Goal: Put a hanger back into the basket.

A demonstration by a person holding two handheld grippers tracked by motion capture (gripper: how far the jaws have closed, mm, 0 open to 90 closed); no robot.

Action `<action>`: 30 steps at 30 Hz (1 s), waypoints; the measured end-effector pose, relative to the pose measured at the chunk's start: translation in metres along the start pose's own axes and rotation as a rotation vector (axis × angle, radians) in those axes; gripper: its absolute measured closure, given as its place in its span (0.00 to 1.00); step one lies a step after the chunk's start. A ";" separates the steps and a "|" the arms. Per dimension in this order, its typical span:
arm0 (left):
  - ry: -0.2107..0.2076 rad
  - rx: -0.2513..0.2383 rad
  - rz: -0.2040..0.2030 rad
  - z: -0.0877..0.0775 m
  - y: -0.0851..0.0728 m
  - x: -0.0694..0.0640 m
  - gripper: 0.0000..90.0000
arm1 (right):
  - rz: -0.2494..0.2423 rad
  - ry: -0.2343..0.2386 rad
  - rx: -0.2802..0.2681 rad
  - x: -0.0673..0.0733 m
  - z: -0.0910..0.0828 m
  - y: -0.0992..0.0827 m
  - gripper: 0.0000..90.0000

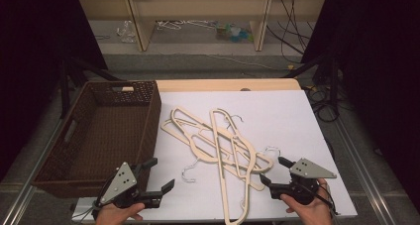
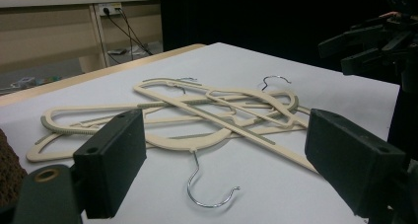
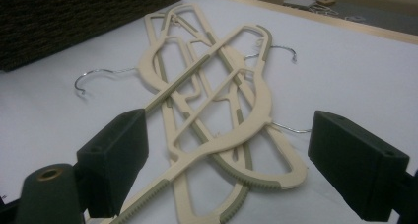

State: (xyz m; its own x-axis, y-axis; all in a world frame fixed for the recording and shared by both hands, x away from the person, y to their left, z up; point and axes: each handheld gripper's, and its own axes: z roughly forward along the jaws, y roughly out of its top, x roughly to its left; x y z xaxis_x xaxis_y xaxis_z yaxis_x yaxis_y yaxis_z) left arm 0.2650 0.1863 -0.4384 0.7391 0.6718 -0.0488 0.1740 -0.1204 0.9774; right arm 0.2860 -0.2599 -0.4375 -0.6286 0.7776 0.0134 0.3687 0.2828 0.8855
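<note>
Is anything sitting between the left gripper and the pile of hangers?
Nothing visible. The left gripper, jaws open, faces the hanger pile across bare white table; the nearest metal hook lies unobstructed. The wicker basket stands off to the side.

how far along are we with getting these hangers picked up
Nothing looks done: the wicker basket holds no hangers, and the whole pile of cream hangers lies tangled on the white tabletop. Nothing is in hand: the left gripper and right gripper are open, short of the pile. Every hanger is left to handle.
</note>
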 end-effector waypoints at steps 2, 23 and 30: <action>0.001 0.000 0.000 0.000 0.000 0.000 0.17 | 0.001 0.002 0.004 0.000 0.000 0.000 0.18; 0.008 0.001 -0.010 0.000 0.000 0.000 0.17 | -0.009 0.018 0.143 0.014 0.014 -0.001 0.20; 0.013 -0.001 0.000 0.000 0.000 0.002 0.17 | -0.032 0.049 0.214 0.024 0.026 0.000 0.21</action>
State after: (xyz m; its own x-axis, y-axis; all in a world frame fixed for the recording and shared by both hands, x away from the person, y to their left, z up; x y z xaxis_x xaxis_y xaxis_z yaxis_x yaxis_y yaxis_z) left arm 0.2664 0.1880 -0.4386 0.7306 0.6812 -0.0457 0.1732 -0.1201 0.9775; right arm 0.2884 -0.2265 -0.4493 -0.6730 0.7395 0.0144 0.4816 0.4234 0.7673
